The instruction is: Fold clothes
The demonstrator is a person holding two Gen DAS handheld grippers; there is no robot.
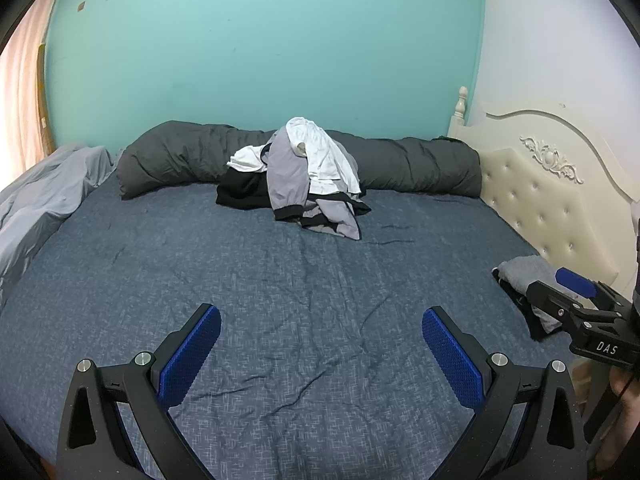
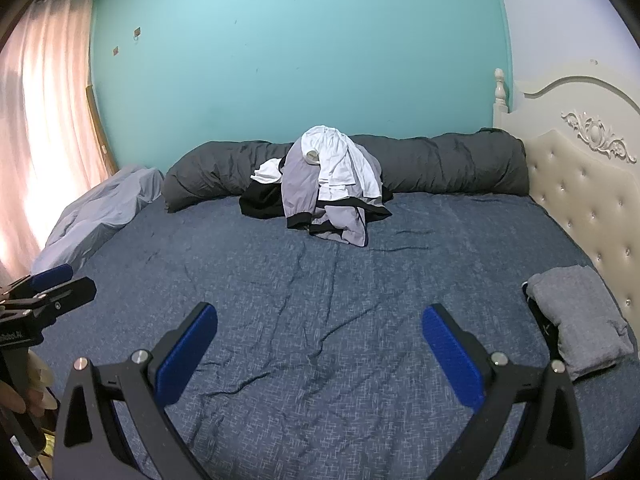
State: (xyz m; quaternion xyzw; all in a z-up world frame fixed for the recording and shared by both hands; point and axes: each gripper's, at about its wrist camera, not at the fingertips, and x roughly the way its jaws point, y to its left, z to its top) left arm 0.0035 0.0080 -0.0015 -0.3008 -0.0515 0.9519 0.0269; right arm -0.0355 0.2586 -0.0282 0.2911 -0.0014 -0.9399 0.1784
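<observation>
Both tools are hovering low over the near edge of the bed (image 2: 320, 288), the left tool (image 1: 320, 352) and the right tool (image 2: 320, 350) each spreading its blue pads wide with nothing between them. Beyond them the blue-patterned bed is lying bare across its whole middle, creased but carrying no garment.

Against the far side, a rolled dark grey duvet (image 2: 452, 164) is running along the wall, and leaning on it a heap of clothes (image 2: 332, 184) is sitting loose: white, grey and black pieces tumbled over one another, none of them folded. That heap is looking like the work still waiting.

Smaller, and well apart from it, a folded grey garment (image 2: 576, 316) is lying near the padded headboard (image 2: 584, 200), on the right tool's side, seemingly resting on a dark piece beneath it.

So I am judging the job partly done: at least one piece is sitting folded, several are remaining in the heap, and neither tool is carrying anything.
</observation>
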